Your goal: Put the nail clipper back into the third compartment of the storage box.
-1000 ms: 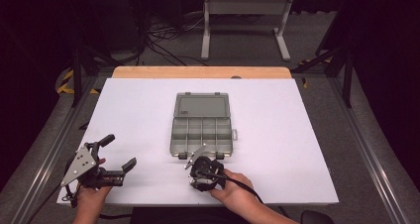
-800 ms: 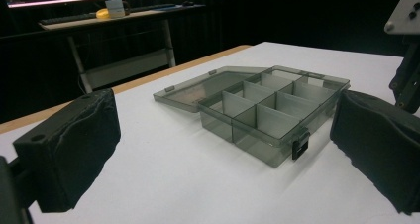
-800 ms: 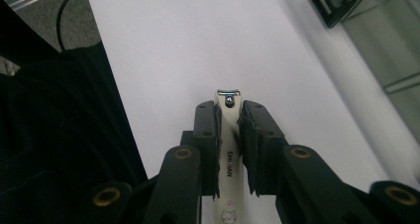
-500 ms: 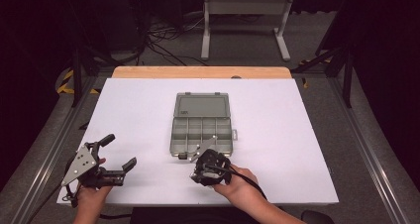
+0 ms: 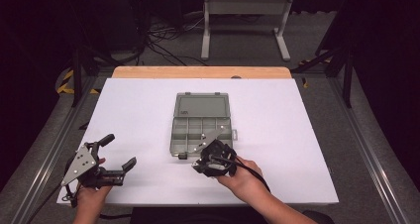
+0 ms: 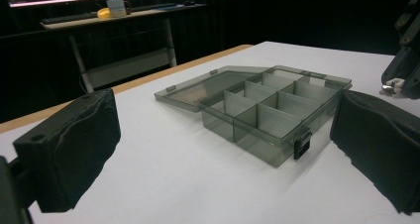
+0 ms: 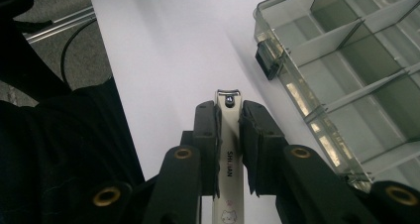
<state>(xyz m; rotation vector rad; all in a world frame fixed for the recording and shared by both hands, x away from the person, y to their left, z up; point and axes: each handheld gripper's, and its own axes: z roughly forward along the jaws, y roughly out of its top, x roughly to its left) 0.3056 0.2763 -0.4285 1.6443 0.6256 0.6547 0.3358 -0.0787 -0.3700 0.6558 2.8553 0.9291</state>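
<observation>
We see the right gripper (image 7: 229, 120) with jaws clamped on a nail clipper (image 7: 228, 149), pads pressing both long sides, the clipper's tip poking out past the pads. In the high view the right gripper (image 5: 198, 160) sits just at the near edge of the organizer box (image 5: 200, 122), by its near left corner, held in the right hand (image 5: 241, 177). The clipper hangs above the white worktop (image 7: 163, 45), just beside the box (image 7: 346, 70) and outside its compartments, near the black latch (image 7: 267, 60) on the box's wall. The box lies open in the middle of the worktop (image 5: 297, 135), lid flat on the far side, all visible compartments empty.

Left gripper (image 5: 116, 157) is well to the left of the box, near the worktop's near left corner, held in the left hand (image 5: 89, 196). Its jaws stand wide apart with nothing between them; the left gripper view looks across at the box (image 6: 267, 110) between the two black pads (image 6: 74, 144).
</observation>
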